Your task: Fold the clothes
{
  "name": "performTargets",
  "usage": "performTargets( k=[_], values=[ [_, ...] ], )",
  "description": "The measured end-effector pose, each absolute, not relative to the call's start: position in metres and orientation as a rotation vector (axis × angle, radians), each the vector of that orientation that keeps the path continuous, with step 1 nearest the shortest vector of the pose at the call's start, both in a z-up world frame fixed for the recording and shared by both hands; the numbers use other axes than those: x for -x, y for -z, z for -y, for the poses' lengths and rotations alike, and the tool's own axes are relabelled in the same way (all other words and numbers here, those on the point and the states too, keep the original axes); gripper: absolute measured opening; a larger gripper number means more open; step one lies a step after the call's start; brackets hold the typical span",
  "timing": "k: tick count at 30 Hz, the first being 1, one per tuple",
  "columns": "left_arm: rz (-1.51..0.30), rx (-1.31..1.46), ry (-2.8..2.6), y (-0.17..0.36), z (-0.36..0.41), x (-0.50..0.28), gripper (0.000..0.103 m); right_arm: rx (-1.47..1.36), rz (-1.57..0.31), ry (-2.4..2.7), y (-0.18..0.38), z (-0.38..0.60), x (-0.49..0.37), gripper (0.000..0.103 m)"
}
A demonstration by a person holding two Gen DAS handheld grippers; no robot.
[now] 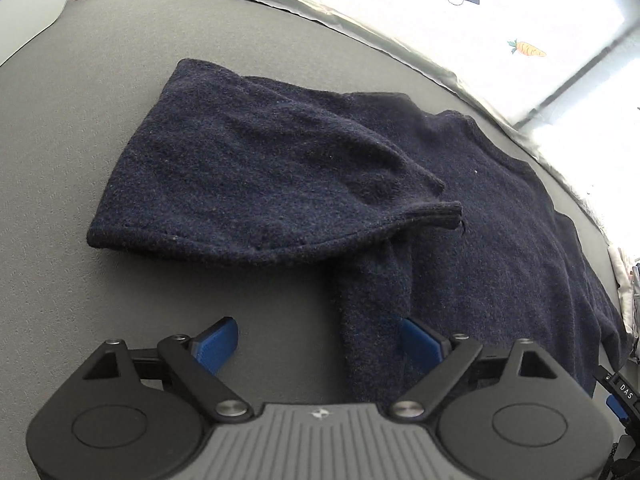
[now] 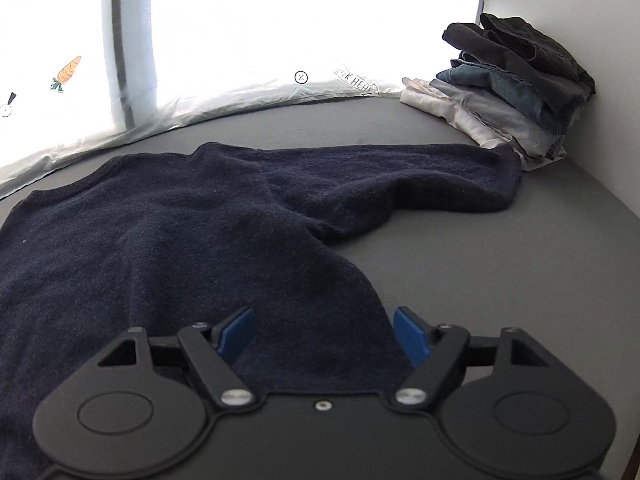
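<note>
- Navy sweater (image 1: pixel 480 208) lies flat on the grey mat (image 1: pixel 80 160), left sleeve (image 1: pixel 256 176) folded across, right sleeve (image 2: pixel 400 176) reaching the folded clothes stack (image 2: pixel 516 92).
- Left gripper (image 1: pixel 320 344) and right gripper (image 2: pixel 324 336) both spread wide over the hem.
- Bare mat flanks each side; a bright curtain (image 2: pixel 280 20) stands behind.

A grey tabletop (image 2: pixel 500 264) meets a bright white backdrop (image 2: pixel 280 20) printed with a carrot (image 2: pixel 67 72) and small round-faced figures (image 2: pixel 301 77).

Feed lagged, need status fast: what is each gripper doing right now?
Left gripper: jaws open, holding nothing, at the navy sweater.
Right gripper: jaws open, holding nothing, over the sweater's edge.
</note>
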State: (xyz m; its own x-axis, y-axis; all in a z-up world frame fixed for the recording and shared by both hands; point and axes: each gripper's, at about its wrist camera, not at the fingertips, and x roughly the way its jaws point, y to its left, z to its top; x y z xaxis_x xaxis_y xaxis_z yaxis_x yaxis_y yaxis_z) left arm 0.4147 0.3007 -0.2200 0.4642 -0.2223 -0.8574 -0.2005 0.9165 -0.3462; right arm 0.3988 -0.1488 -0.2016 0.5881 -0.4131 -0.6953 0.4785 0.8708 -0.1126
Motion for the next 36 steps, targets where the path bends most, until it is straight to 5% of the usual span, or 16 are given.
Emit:
performTargets(
  k=[2,4,8,10,11,18,20,21,22,29,34,36],
  values=[
    [-1.103,0.407,0.021,0.220,-0.295,-0.416,0.097,-0.053,-0.824,0.548,0.212,0.165,-0.398,0.070],
    [-1.106,0.382,0.020,0.220,-0.291,-0.417,0.098,-0.114,-0.858,0.504,0.219,0.179,-0.396,0.043],
    [-1.104,0.362,0.019,0.221,-0.288,-0.416,0.098,-0.089,-0.882,0.424,0.220,0.176,-0.401,0.036],
    [-1.096,0.372,0.019,0.222,-0.290,-0.414,0.099,-0.065,-0.894,0.368,0.220,0.173,-0.404,0.004],
    [-1.093,0.382,0.020,0.222,-0.291,-0.414,0.099,-0.036,-0.903,0.354,0.220,0.172,-0.405,0.002],
    [-1.074,0.442,0.027,0.222,-0.298,-0.411,0.099,0.108,-0.922,0.423,0.219,0.167,-0.410,0.003],
    [-1.075,0.460,0.020,0.222,-0.300,-0.411,0.099,0.143,-0.923,0.447,0.213,0.156,-0.414,0.024],
    [-1.077,0.472,0.016,0.221,-0.301,-0.412,0.099,0.150,-0.902,0.454,0.208,0.150,-0.414,0.048],
    [-1.078,0.484,0.012,0.221,-0.302,-0.412,0.100,0.147,-0.875,0.436,0.202,0.143,-0.414,0.059],
    [-1.075,0.555,0.001,0.223,-0.309,-0.414,0.103,-0.132,-0.784,0.151,0.171,0.090,-0.434,0.058],
    [-1.080,0.605,-0.013,0.224,-0.315,-0.416,0.103,-0.688,-0.897,-0.224,0.192,0.062,-0.467,0.026],
    [-1.082,0.625,-0.019,0.224,-0.317,-0.417,0.103,-0.918,-0.956,-0.310,0.212,0.051,-0.480,0.021]
  ],
)
